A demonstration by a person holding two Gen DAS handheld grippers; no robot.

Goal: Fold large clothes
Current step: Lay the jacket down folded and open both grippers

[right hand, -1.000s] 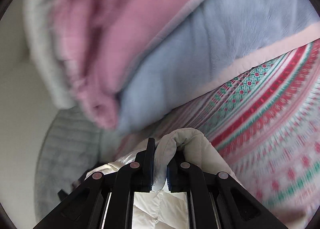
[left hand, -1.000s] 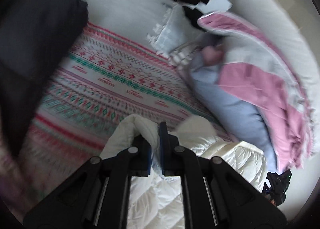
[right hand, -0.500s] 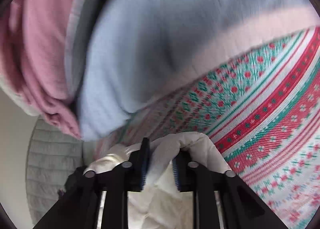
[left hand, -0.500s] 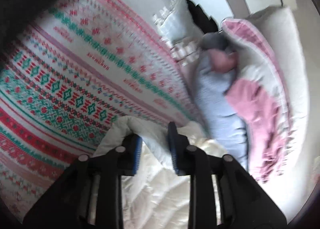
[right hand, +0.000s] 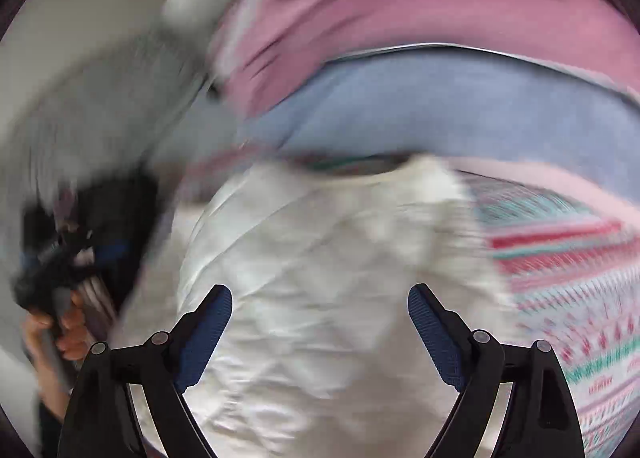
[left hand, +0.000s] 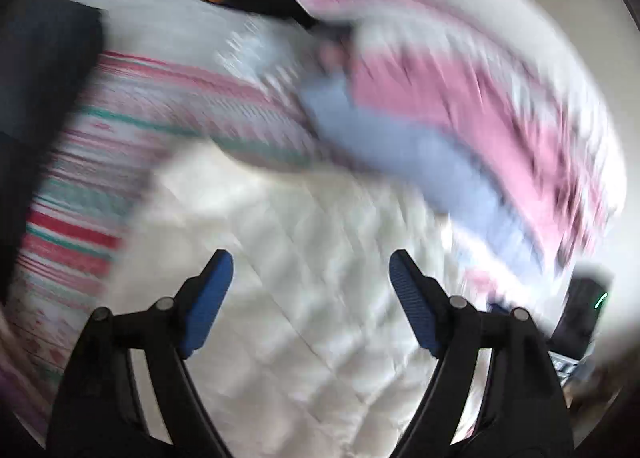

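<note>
White quilted jacket (left hand: pixel 304 298) flat on patterned bedspread (left hand: pixel 80 218); pillows (left hand: pixel 460 130) crowd far edge.

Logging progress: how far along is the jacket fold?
Done: the white jacket lies on the patterned blanket. In hand: nothing; the left gripper and right gripper are opening, jaws clear of it. Left: blur hides whether more folds remain.

White quilted jacket (left hand: pixel 304 258) on bedspread (left hand: pixel 92 162) striped red, green, pink on white. Pink blanket (right hand: pixel 400 6) over pale blue one (right hand: pixel 440 106); gripper pads (left hand: pixel 208 298) blue
</note>
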